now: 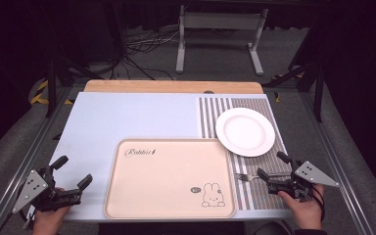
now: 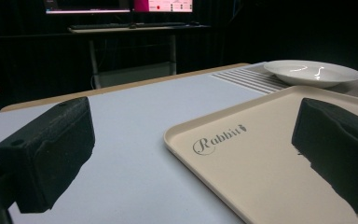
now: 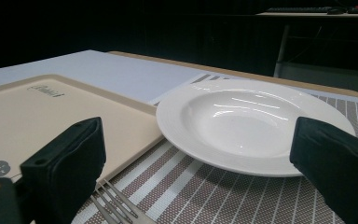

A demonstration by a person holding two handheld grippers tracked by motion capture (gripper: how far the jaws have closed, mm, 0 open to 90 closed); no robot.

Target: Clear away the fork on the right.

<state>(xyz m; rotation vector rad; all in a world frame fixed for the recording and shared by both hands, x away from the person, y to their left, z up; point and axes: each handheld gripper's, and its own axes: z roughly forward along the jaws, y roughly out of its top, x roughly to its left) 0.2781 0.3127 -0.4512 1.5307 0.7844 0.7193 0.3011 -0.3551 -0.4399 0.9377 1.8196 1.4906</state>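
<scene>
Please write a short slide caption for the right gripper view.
Open right gripper over a fork, facing a white plate beside a tray.

I see a glossy white ceramic-looking plate (image 3: 247, 123) on a woven, striped placemat (image 3: 223, 196); a matt beige plastic-looking tray (image 2: 261, 154); a shiny metal fork (image 3: 116, 207); a smooth, matt pale-blue table (image 2: 135, 140) with a wooden edge.

Table lit from above, bkgd dark; glare on plate (image 3: 242, 116); slightly soft.
</scene>
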